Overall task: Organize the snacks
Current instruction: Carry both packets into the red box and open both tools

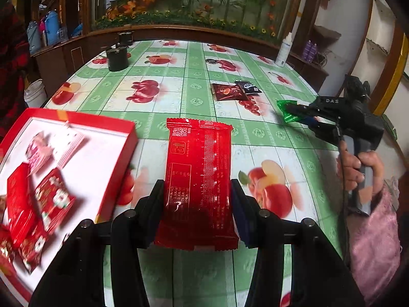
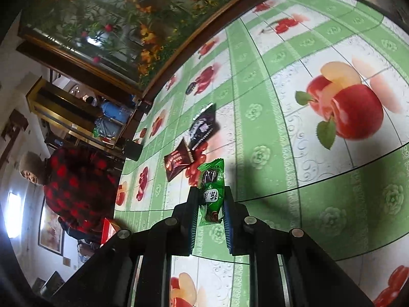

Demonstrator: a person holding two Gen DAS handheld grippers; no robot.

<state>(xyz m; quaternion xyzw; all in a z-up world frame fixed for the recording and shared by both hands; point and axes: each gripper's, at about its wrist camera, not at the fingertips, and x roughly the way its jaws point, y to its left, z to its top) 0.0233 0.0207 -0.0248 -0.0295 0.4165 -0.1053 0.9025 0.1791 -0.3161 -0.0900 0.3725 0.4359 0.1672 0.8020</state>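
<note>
My left gripper [image 1: 195, 192] is shut on a long red snack packet [image 1: 198, 179], held above the table just right of a red box [image 1: 120, 153] with a white inside that holds several red and pink packets [image 1: 38, 194]. My right gripper [image 2: 211, 202] is shut on a small green candy packet [image 2: 211, 192], held over the table; the left wrist view shows it at the right [image 1: 294, 110] with the green packet [image 1: 287, 111] at its tip. A dark red packet [image 1: 228, 91] and a black packet [image 1: 249, 87] lie on the table beyond; they also show as the dark red packet [image 2: 177, 162] and black packet [image 2: 203, 128].
The table has a green and white fruit-print cloth [image 1: 194, 81]. A black round tin [image 1: 117, 57] stands at the far left and a white bottle [image 1: 283, 50] at the far right. A wooden cabinet with a fish tank [image 1: 194, 2] runs behind. A person in red plaid [image 2: 76, 186] sits beside the table.
</note>
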